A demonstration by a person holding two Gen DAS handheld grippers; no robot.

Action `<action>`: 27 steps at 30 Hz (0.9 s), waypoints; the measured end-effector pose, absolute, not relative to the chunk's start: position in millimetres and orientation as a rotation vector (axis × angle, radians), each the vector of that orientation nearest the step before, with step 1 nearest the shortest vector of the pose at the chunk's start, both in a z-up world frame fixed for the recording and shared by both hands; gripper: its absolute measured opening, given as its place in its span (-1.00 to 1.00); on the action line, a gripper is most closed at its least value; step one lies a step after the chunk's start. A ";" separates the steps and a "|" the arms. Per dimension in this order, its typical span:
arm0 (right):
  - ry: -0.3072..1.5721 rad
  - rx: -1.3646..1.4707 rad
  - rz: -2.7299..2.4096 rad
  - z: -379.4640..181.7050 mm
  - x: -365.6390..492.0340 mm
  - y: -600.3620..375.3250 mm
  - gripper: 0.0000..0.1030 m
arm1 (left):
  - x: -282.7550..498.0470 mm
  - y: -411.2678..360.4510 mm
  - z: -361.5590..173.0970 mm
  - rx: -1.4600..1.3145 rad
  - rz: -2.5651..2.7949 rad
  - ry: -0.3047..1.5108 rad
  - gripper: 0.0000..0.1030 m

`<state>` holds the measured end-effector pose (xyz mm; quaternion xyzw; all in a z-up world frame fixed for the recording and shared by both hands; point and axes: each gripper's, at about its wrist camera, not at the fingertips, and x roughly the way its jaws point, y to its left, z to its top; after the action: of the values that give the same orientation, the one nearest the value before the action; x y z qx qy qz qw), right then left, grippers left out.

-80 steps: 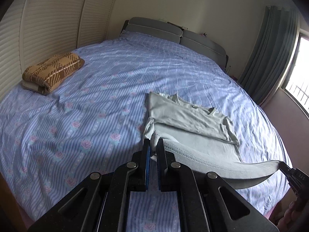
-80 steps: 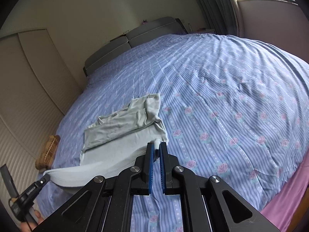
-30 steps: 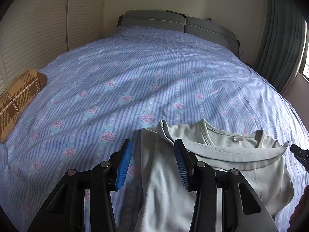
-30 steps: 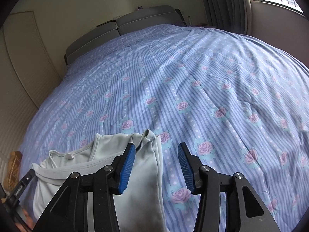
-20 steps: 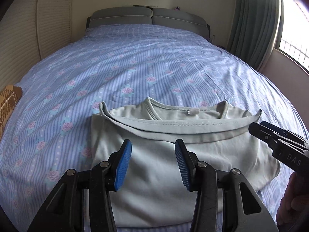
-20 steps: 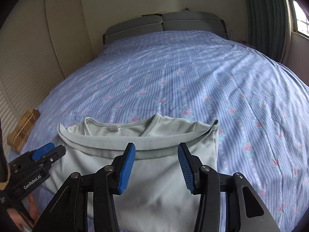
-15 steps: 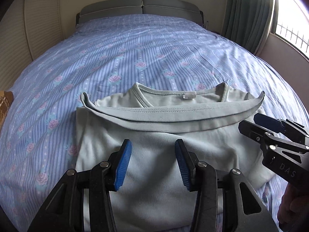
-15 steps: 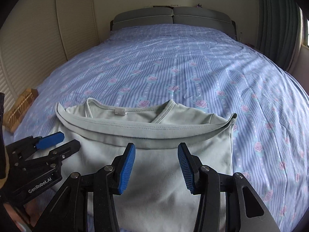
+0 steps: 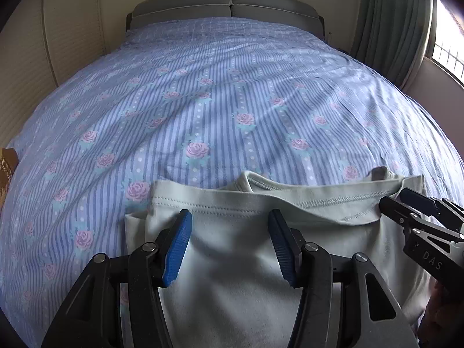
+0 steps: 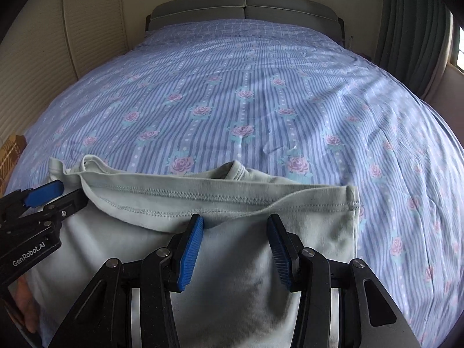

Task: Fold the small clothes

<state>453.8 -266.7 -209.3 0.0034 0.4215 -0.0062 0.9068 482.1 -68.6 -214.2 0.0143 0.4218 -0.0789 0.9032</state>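
Observation:
A pale grey-green shirt (image 9: 232, 246) lies folded on the bed, its stitched hem laid across near the collar. It also shows in the right wrist view (image 10: 232, 232). My left gripper (image 9: 229, 246) is open and empty, low over the shirt's left half. My right gripper (image 10: 235, 249) is open and empty, low over the shirt's right half. Each gripper shows in the other's view, the right one (image 9: 420, 217) at the shirt's right edge, the left one (image 10: 49, 200) at its left edge.
The bed has a blue striped sheet with pink roses (image 9: 217, 101) and a grey headboard (image 9: 226, 3). A brown plaid folded cloth (image 10: 10, 150) lies at the far left edge. Louvered doors stand on the left, curtains (image 9: 385, 20) and a window on the right.
Both grippers were shut on the shirt's hem and carried it up over the shirt. They let go, opened, and have since dropped lower and closer over the folded shirt.

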 end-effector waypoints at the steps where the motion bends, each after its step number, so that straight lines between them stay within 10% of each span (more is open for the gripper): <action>1: 0.864 0.010 -0.020 -206.7 460.2 -268.9 -0.08 | 487.1 -66.2 -212.9 0.019 -0.161 0.874 0.05; 27: 0.799 -0.215 0.396 -187.5 459.2 -236.3 -0.26 | 440.8 -32.0 -198.8 -0.057 -0.103 0.814 0.05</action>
<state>459.2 -236.3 -187.5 -0.1039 0.3855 0.1910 0.8967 440.8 -32.0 -198.8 -0.0275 0.3957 -0.0503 0.9166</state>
